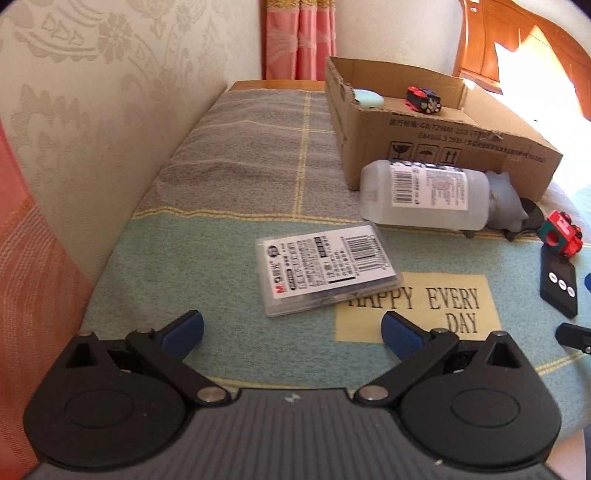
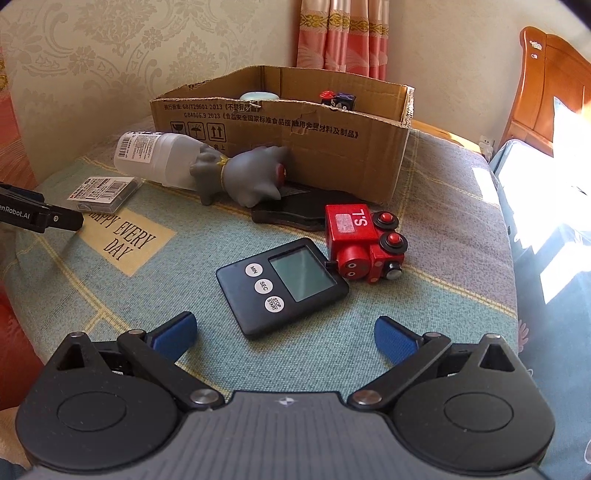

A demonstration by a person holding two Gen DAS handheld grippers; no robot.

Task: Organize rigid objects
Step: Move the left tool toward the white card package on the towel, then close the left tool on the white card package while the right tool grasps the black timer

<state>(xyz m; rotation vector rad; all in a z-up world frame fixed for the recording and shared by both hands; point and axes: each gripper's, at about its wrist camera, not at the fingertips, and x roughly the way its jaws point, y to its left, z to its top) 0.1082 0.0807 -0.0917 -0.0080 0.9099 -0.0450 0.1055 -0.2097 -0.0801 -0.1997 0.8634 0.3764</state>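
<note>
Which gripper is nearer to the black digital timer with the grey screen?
Right. The right gripper is open directly before the black digital timer; the left gripper, also open, faces the clear plastic case, with the timer far to its right.

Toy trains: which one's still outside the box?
The red train, on the cloth beside the black timer. The other, dark train already sits inside the cardboard box.

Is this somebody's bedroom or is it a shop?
Most likely a bedroom at home, not a shop. A wooden bed frame stands at the right, pink curtains hang by patterned wallpaper, and toys like a red toy train lie on a cloth-covered table.
</note>
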